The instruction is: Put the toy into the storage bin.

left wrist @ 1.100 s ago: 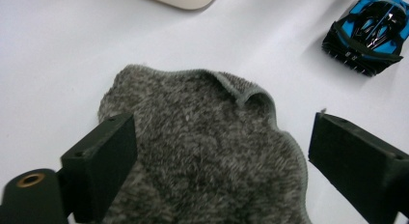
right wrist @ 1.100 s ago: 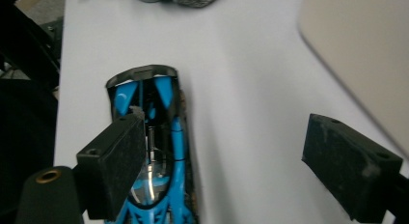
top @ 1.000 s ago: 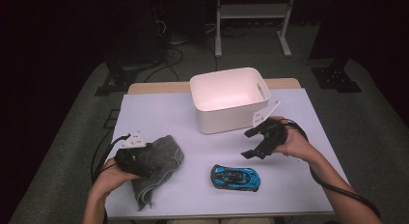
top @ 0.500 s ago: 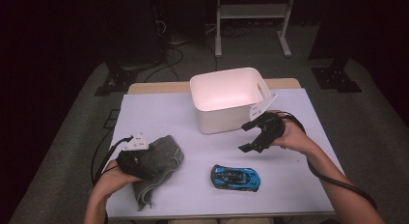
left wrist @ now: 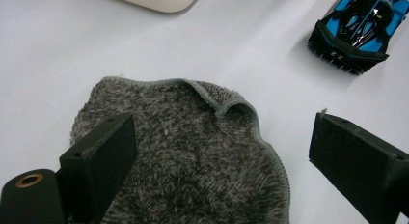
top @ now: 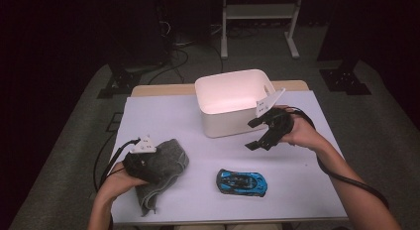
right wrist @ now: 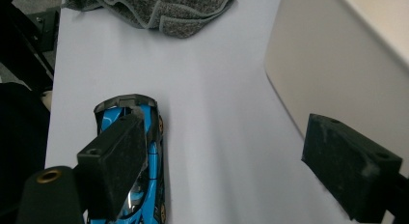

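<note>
A crumpled grey towel (top: 166,163) lies at the table's front left. My left gripper (top: 143,163) hovers over it, open, with its jaws spread wide above the towel (left wrist: 193,161) and nothing between them. A blue toy car (top: 242,182) sits on the white tabletop at front centre. My right gripper (top: 251,135) is held open in the air just right of the white bin (top: 233,118), above and beyond the car. In the right gripper view the car (right wrist: 156,151) is partly hidden behind the near jaw, and the right gripper (right wrist: 231,156) holds nothing.
The white bin (right wrist: 337,64) stands at the table's back centre, and I see nothing in the part of its inside that shows. The car (left wrist: 359,28) lies beyond the towel. A cable trails from each gripper. Dark floor and stands surround the table (top: 307,190).
My right gripper has risen a little and drifted toward the bin, still open. The left gripper stays over the towel. The car has not moved.
</note>
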A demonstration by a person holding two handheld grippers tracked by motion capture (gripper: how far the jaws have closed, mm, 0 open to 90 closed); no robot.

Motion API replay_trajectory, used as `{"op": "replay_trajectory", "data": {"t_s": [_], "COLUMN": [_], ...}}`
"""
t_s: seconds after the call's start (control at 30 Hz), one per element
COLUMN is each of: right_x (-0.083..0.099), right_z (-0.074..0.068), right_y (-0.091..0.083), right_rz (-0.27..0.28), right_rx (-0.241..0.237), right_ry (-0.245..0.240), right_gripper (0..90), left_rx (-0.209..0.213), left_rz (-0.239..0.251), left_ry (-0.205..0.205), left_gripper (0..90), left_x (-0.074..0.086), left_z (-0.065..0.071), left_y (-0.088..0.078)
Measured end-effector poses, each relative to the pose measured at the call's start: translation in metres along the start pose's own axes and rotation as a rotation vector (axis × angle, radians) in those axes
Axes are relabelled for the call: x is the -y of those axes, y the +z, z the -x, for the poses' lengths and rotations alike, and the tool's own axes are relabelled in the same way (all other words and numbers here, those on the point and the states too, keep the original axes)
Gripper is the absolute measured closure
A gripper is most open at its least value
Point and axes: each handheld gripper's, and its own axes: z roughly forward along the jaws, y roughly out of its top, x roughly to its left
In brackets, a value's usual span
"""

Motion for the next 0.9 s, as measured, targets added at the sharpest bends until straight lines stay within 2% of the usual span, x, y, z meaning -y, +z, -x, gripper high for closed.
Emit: {"op": "replay_trajectory", "data": {"t_s": [0.07,0.33,0.43,0.57,0.63,0.9], "right_x": [-0.004,-0.022,-0.030,-0.036,-0.038,-0.041], "right_z": [0.002,0.016,0.025,0.035,0.038,0.058], "right_y": [-0.004,-0.013,-0.017,-0.021,-0.021,-0.011], "right_rz": [0.004,0.000,-0.012,-0.011,-0.018,-0.051], "right_rx": [0.003,0.027,0.042,0.049,0.057,0.055], "right_ry": [-0.009,-0.027,-0.040,-0.033,-0.043,-0.021], "right_gripper": [14.5,14.6,14.6,15.1,15.1,15.0], "left_rx": [-0.003,0.000,0.011,0.019,0.019,0.017], "left_rz": [-0.002,-0.011,-0.016,-0.016,-0.016,-0.015], "left_ry": [0.011,0.007,0.011,0.011,0.013,0.015], "left_gripper": [9.2,9.2,9.2,9.2,9.2,9.2], "left_x": [-0.001,0.000,-0.001,-0.002,-0.002,-0.005], "left_z": [0.000,-0.001,-0.001,-0.001,-0.001,0.001], "left_y": [0.000,0.001,0.003,0.004,0.004,0.002]}}
